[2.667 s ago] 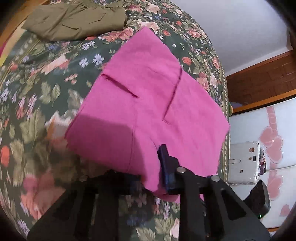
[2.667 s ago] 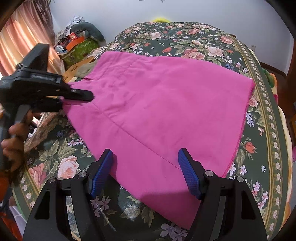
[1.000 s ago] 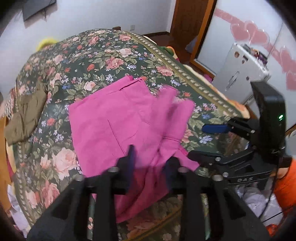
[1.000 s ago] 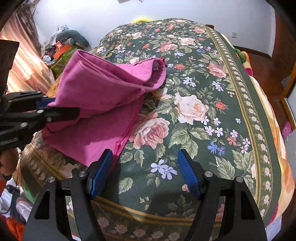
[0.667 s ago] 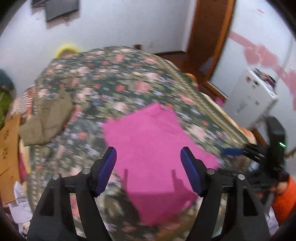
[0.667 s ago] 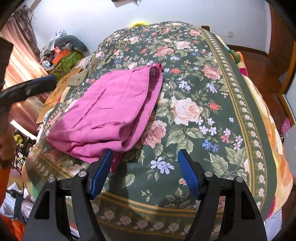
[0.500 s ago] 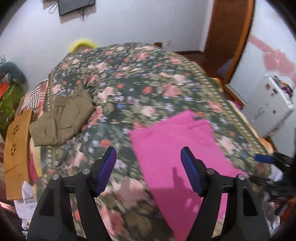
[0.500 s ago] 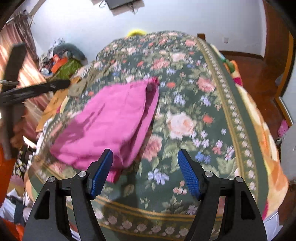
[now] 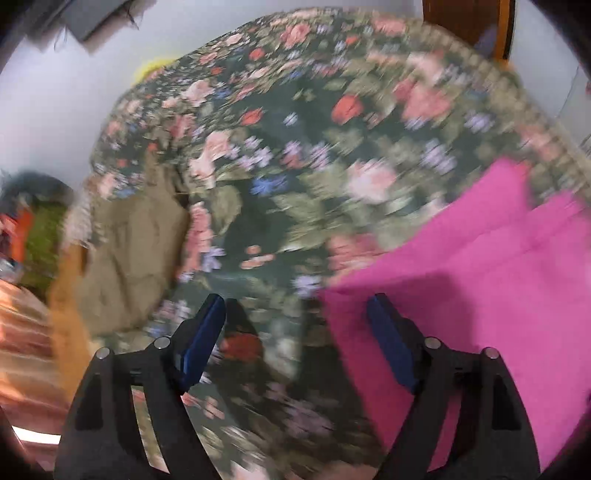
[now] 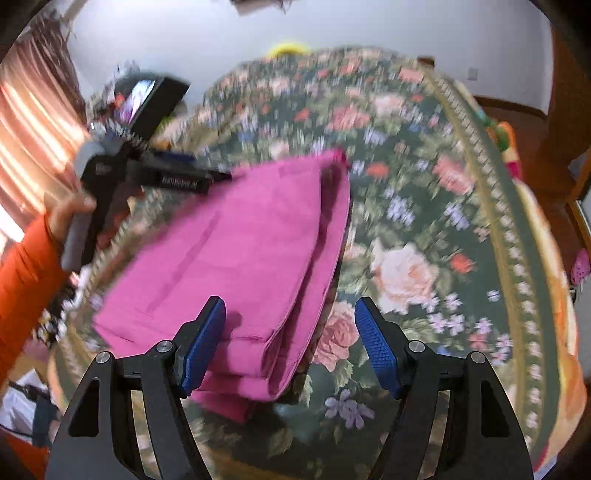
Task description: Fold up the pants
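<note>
The pink pants (image 10: 236,258) lie folded in layers on the floral bedspread (image 10: 424,221), near its front left edge. In the left wrist view they (image 9: 498,280) fill the lower right. My right gripper (image 10: 290,345) is open and empty, hovering over the folded edge nearest me. My left gripper (image 9: 295,343) is open and empty above the bedspread (image 9: 288,147), just left of the pants. It also shows in the right wrist view (image 10: 218,177) at the pants' far left side. Both views are motion-blurred.
Folded olive-brown pants (image 9: 125,254) lie on the bed's left side. Clutter (image 9: 22,229) sits beyond that edge. A white wall (image 10: 332,26) stands behind the bed, and wooden floor (image 10: 517,114) shows at the right.
My left gripper let go of the pink pants and opened. It swung left, toward the olive pants. The pink pants dropped into a folded stack. My right gripper stayed open.
</note>
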Action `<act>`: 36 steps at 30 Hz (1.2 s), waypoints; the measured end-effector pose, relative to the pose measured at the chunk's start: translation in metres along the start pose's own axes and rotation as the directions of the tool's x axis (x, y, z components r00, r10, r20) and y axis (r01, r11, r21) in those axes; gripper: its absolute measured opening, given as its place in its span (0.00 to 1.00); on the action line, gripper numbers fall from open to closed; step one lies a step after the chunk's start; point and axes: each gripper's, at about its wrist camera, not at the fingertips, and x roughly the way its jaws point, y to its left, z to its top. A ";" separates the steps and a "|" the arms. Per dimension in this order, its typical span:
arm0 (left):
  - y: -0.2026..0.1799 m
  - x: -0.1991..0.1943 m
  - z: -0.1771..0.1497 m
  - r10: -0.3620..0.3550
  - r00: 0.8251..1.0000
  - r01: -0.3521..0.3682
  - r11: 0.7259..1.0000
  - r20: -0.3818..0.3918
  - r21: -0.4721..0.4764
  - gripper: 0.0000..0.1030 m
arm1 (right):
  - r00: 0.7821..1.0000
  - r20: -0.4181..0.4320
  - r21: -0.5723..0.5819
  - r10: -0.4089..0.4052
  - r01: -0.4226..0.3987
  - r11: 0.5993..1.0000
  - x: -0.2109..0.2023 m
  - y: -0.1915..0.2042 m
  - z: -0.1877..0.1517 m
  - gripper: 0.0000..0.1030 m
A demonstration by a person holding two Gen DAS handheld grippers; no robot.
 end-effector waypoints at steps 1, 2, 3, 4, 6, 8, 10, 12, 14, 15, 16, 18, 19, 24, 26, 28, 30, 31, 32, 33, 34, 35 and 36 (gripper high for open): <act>0.002 0.002 -0.002 -0.008 1.000 0.008 1.000 0.005 0.001 0.84 | 1.000 -0.019 -0.005 0.002 -0.002 1.000 0.008 -0.002 -0.001 0.68; 0.009 0.002 -0.007 -0.028 0.999 0.028 0.999 0.019 -0.016 0.86 | 1.000 -0.021 -0.003 0.018 -0.018 1.000 0.014 -0.007 0.000 0.71; 0.013 0.002 -0.011 -0.030 0.999 0.031 0.999 0.022 -0.024 0.86 | 1.000 -0.012 -0.004 0.026 -0.026 1.000 0.015 -0.011 0.001 0.75; 0.015 0.001 -0.014 -0.030 0.999 0.031 0.999 0.026 -0.024 0.86 | 1.000 -0.008 -0.011 0.023 -0.023 1.000 0.017 -0.014 0.003 0.77; 0.020 -0.003 -0.024 -0.009 0.999 0.010 1.000 0.040 -0.013 0.86 | 1.000 -0.013 -0.032 0.013 -0.014 0.999 0.022 -0.021 0.010 0.77; 0.026 -0.008 -0.037 0.008 0.999 -0.007 1.000 0.054 -0.017 0.86 | 1.000 -0.021 -0.052 0.012 -0.013 0.999 0.027 -0.026 0.019 0.77; 0.032 -0.013 -0.050 0.015 0.998 -0.013 0.999 0.058 -0.035 0.86 | 1.000 -0.024 -0.072 -0.001 0.000 0.997 0.030 -0.029 0.027 0.77; 0.037 -0.018 -0.062 0.025 0.998 -0.022 0.998 0.049 -0.065 0.86 | 0.999 -0.021 -0.095 -0.035 0.033 0.995 0.032 -0.031 0.037 0.77; 0.039 -0.025 -0.078 0.044 0.998 -0.042 0.996 0.036 -0.075 0.87 | 0.997 -0.016 -0.116 -0.081 0.079 0.990 0.035 -0.032 0.047 0.77; 0.038 -0.030 -0.086 0.045 0.998 -0.042 0.996 0.044 -0.083 0.87 | 0.995 -0.012 -0.123 -0.101 0.098 0.988 0.035 -0.032 0.050 0.77; 0.038 -0.034 -0.093 0.044 0.998 -0.040 0.995 0.045 -0.093 0.87 | 0.992 -0.006 -0.130 -0.128 0.126 0.983 0.034 -0.032 0.054 0.76; 0.037 -0.047 -0.108 0.042 0.997 -0.036 0.993 0.057 -0.110 0.86 | 0.982 0.004 -0.140 -0.189 0.188 0.972 0.032 -0.030 0.061 0.74; 0.037 -0.052 -0.110 0.037 0.997 -0.029 0.993 0.066 -0.113 0.86 | 0.981 0.008 -0.137 -0.193 0.193 0.972 0.029 -0.029 0.063 0.74; 0.053 -0.073 -0.107 -0.027 0.991 0.051 0.983 0.130 -0.178 0.85 | 0.991 0.070 -0.123 -0.115 0.123 0.985 -0.006 -0.006 0.054 0.74; 0.057 -0.081 -0.092 -0.029 0.985 0.060 0.981 0.168 -0.183 0.85 | 0.993 0.081 -0.116 -0.089 0.098 0.988 -0.016 0.004 0.043 0.74; 0.056 -0.086 -0.075 -0.060 0.978 0.096 0.980 0.199 -0.177 0.85 | 0.995 0.078 -0.104 -0.067 0.074 0.992 -0.023 0.011 0.031 0.74; 0.052 -0.086 -0.059 -0.088 0.972 0.125 0.978 0.216 -0.164 0.85 | 0.996 0.070 -0.083 -0.057 0.063 0.995 -0.024 0.014 0.020 0.74; 0.047 -0.084 -0.049 -0.104 0.970 0.139 0.979 0.218 -0.151 0.85 | 0.997 0.063 -0.067 -0.047 0.051 0.996 -0.025 0.015 0.016 0.74; 0.043 -0.079 -0.041 -0.117 0.971 0.148 0.979 0.211 -0.137 0.85 | 0.998 0.051 -0.038 -0.028 0.030 0.999 -0.025 0.014 0.008 0.74; 0.035 -0.071 -0.031 -0.134 0.974 0.155 0.982 0.183 -0.106 0.85 | 0.999 0.044 -0.017 -0.012 0.013 1.000 -0.025 0.013 0.004 0.74; 0.029 -0.062 -0.023 -0.143 0.977 0.156 0.985 0.156 -0.078 0.85 | 0.999 0.038 0.009 0.013 -0.014 1.000 -0.023 0.011 -0.001 0.74; 0.018 -0.050 -0.014 -0.139 0.983 0.145 0.988 0.122 -0.045 0.85 | 0.999 0.028 0.050 0.046 -0.047 0.998 -0.019 0.008 -0.006 0.74; 0.012 -0.043 -0.012 -0.135 0.985 0.138 0.990 0.105 -0.025 0.85 | 0.998 0.020 0.072 0.053 -0.054 0.996 -0.015 0.007 -0.010 0.74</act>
